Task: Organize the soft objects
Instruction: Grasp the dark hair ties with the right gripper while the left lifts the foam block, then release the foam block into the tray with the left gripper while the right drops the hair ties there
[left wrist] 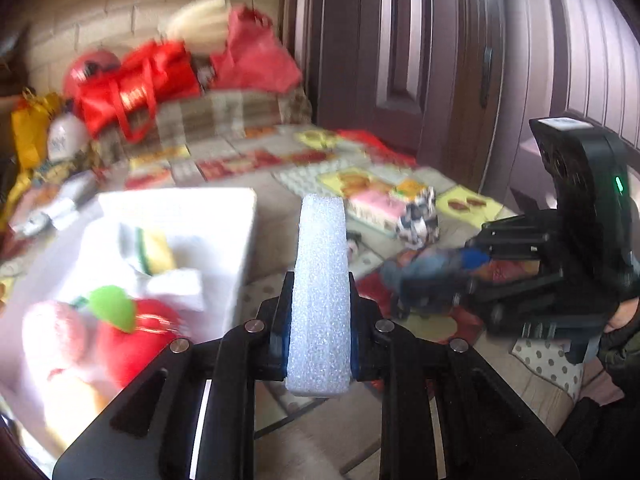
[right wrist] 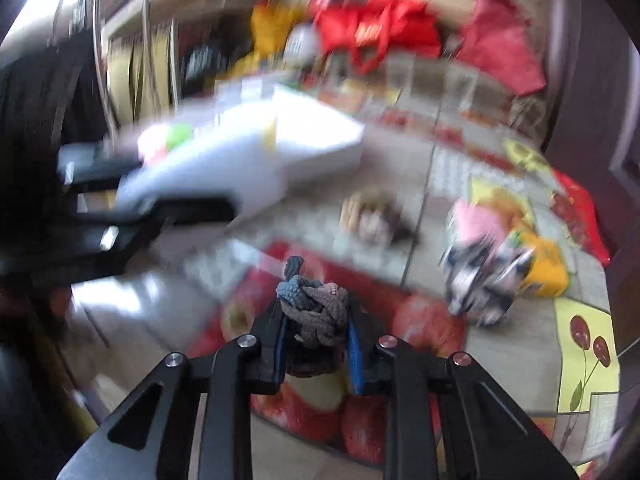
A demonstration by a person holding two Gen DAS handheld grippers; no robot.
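My left gripper (left wrist: 320, 312) is shut on a white foam block (left wrist: 320, 280) that stands upright between its jaws. To its left is a white bin (left wrist: 224, 216) holding a red plush apple (left wrist: 136, 340), a yellow-green sponge (left wrist: 154, 252) and other soft pieces. My right gripper (right wrist: 316, 320) is shut on a grey-blue knitted bundle (right wrist: 316, 312); it also shows at the right of the left wrist view (left wrist: 440, 272). The white bin (right wrist: 320, 136) lies ahead and to the left in the right wrist view, which is blurred.
A black-and-white patterned soft item (left wrist: 418, 216) (right wrist: 480, 280) and pink and yellow pieces (right wrist: 480, 216) lie on the fruit-print tablecloth (left wrist: 468, 204). A brownish soft toy (right wrist: 372, 220) sits mid-table. Red bags (left wrist: 136, 88) and clutter stand at the back. A dark door (left wrist: 400, 60) is on the right.
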